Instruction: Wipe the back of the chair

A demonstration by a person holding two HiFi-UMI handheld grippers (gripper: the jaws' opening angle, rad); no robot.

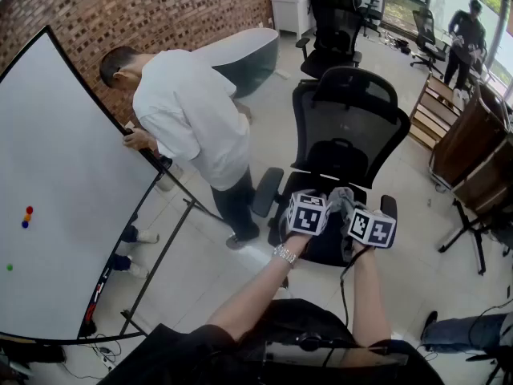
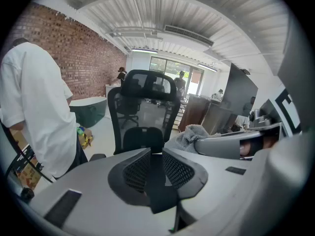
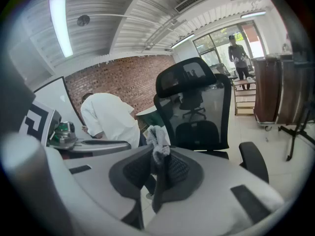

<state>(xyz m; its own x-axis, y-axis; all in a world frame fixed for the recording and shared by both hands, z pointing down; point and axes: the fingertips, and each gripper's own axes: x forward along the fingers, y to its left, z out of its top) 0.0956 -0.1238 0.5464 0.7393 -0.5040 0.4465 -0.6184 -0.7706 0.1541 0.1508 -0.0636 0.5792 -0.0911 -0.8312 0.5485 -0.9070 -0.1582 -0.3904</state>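
A black mesh office chair (image 1: 349, 127) with a headrest stands in front of me, its seat toward me. It also fills the middle of the left gripper view as the chair (image 2: 142, 112) and stands right of centre in the right gripper view as the chair (image 3: 197, 107). My right gripper (image 3: 160, 156) is shut on a grey cloth (image 3: 157, 139), which sticks up from the jaws. Over the chair's seat, my left gripper (image 1: 311, 200) and right gripper (image 1: 353, 211) are held side by side, with the cloth (image 1: 342, 197) between them. The jaws of my left gripper (image 2: 156, 151) are together with nothing in them.
A person in a white shirt (image 1: 188, 111) bends over a large whiteboard (image 1: 56, 199) on a stand at the left, close to the chair. Behind are a dark tub-shaped seat (image 1: 240, 54) and another black chair (image 1: 333, 22). Wooden racks (image 1: 473, 151) stand at the right.
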